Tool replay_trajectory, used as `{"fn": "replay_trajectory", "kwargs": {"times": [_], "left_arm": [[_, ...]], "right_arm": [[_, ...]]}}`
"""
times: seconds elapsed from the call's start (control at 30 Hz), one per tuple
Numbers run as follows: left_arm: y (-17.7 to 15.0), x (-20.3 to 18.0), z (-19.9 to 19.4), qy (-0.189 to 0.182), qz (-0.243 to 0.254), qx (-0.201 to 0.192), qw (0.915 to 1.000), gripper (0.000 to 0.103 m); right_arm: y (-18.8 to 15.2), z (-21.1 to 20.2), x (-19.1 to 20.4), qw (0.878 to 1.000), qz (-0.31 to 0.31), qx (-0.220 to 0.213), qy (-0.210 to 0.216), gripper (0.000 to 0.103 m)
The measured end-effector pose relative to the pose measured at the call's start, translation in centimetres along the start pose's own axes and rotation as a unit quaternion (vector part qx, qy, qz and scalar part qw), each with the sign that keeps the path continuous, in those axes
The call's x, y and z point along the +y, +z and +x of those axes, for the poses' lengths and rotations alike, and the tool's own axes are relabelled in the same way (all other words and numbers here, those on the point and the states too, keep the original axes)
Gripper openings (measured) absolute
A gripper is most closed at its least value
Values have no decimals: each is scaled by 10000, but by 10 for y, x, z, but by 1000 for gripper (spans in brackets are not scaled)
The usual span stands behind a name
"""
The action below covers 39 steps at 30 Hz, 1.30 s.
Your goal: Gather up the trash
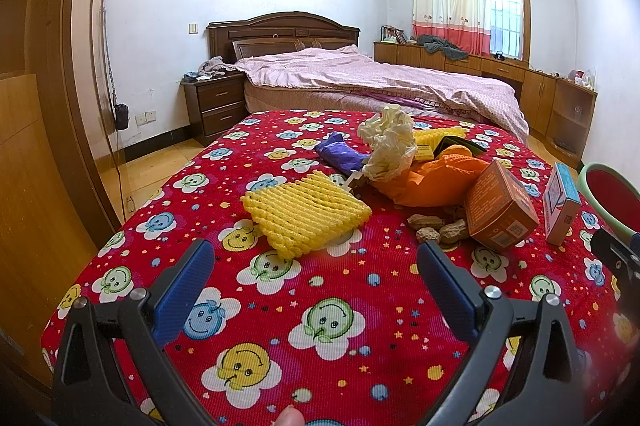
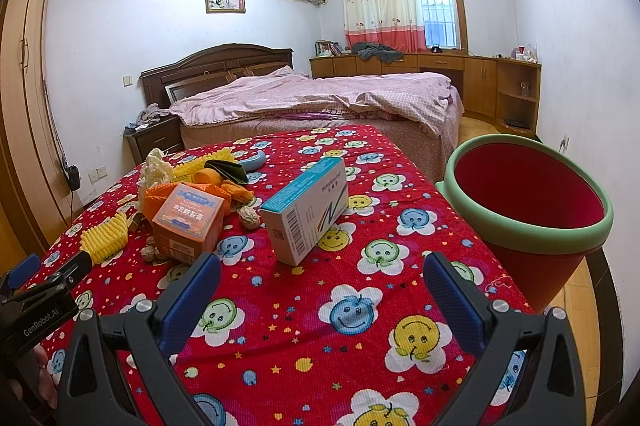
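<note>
Trash lies on a red smiley-print cloth (image 1: 320, 306). A yellow foam net (image 1: 304, 212) lies just ahead of my open, empty left gripper (image 1: 316, 258). Behind it are a crumpled white bag (image 1: 390, 142), a purple wrapper (image 1: 340, 156), orange netting (image 1: 436, 178), peanut shells (image 1: 436, 226), an orange box (image 1: 500, 206) and a white-and-blue box (image 1: 562, 204). My right gripper (image 2: 322, 274) is open and empty, just short of the white-and-blue box (image 2: 308, 210). The orange box (image 2: 186, 222) stands to its left. A red bin with a green rim (image 2: 528, 202) stands at the right edge.
A bed with a pink quilt (image 2: 312, 94) lies beyond the cloth-covered surface. A dark nightstand (image 1: 216, 102) is at the left, wooden cabinets (image 2: 480, 74) along the far right wall, a wardrobe (image 1: 52, 106) at the left. The left gripper shows in the right wrist view (image 2: 44, 282).
</note>
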<state>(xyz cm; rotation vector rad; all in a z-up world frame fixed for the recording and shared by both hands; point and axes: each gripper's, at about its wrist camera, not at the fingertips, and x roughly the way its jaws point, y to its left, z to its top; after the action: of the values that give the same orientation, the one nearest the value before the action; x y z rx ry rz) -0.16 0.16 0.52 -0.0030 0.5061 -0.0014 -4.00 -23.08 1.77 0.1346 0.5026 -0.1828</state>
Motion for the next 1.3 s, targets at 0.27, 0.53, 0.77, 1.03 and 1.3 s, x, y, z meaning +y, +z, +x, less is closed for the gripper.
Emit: {"fn": "replay_trajectory", "kwargs": {"times": [0.27, 0.53, 0.77, 1.03, 1.3], "left_arm": [[-1, 0, 0, -2, 1, -4, 10000, 100], [0, 0, 0, -2, -1, -11, 10000, 100], [0, 0, 0, -3, 0, -11, 10000, 100], [0, 0, -1, -2, -8, -21, 10000, 100], [7, 7, -6, -42, -141, 79, 9999, 100]], "right_arm": [[0, 0, 0, 10000, 2, 3, 1, 103], [0, 0, 0, 10000, 5, 5, 0, 103], [0, 0, 0, 10000, 4, 3, 1, 103], [0, 0, 0, 10000, 3, 5, -1, 103], [0, 0, -1, 10000, 26, 38, 31, 103]]}}
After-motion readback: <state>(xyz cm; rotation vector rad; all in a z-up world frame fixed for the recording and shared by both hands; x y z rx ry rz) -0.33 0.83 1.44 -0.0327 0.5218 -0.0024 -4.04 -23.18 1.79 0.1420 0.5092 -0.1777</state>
